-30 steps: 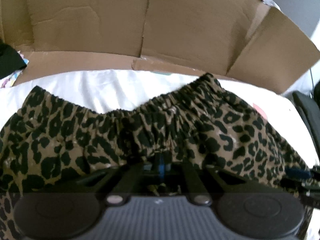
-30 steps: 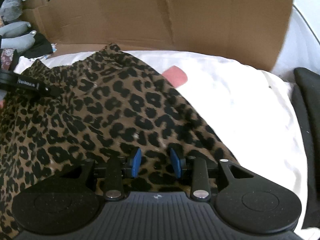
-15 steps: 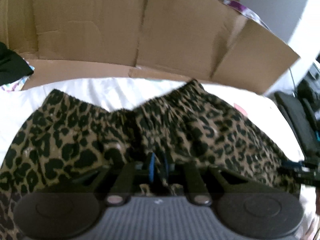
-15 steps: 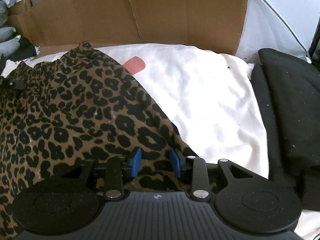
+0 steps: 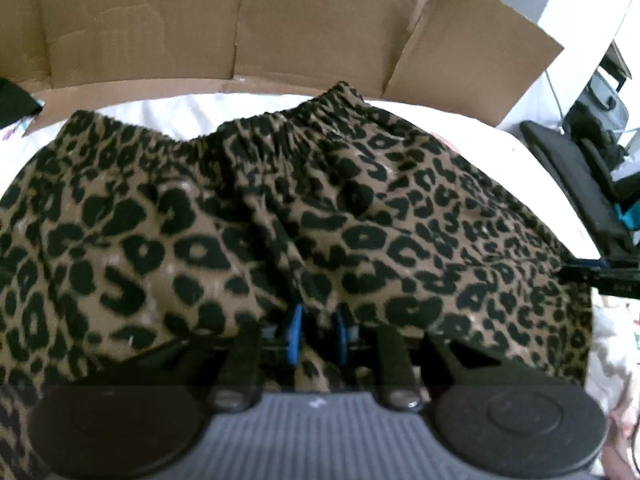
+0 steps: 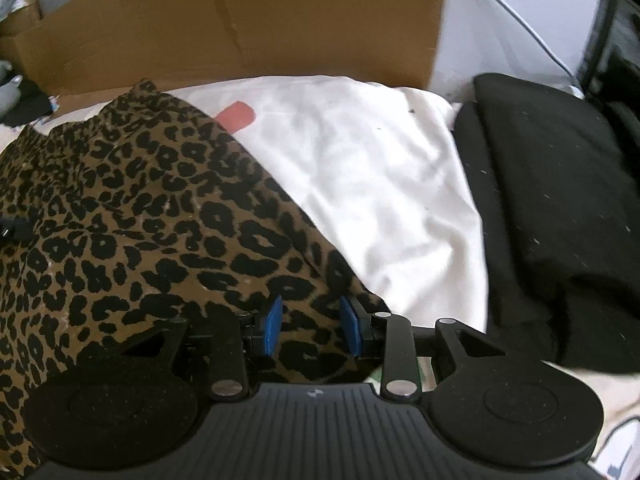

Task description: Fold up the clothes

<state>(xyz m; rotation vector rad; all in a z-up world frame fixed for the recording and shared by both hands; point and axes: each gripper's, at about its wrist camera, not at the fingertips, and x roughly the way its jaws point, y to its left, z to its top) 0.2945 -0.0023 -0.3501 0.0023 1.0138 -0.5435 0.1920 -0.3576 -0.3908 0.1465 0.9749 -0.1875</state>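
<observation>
Lying spread on a white sheet (image 6: 360, 168) before flattened brown cardboard (image 5: 240, 24), the leopard-print elastic-waist garment (image 5: 320, 208) passes between both slightly parted grippers, left (image 5: 317, 334) and right (image 6: 311, 326); grip unclear.

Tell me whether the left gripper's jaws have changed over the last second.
Yes. The left gripper was shut on the leopard-print garment a second ago; now its blue pads stand apart with fabric between them, before the same cardboard wall.

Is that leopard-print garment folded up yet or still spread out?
Mostly spread out: the leopard-print garment lies wide across the white sheet, elastic waistband fully showing.
</observation>
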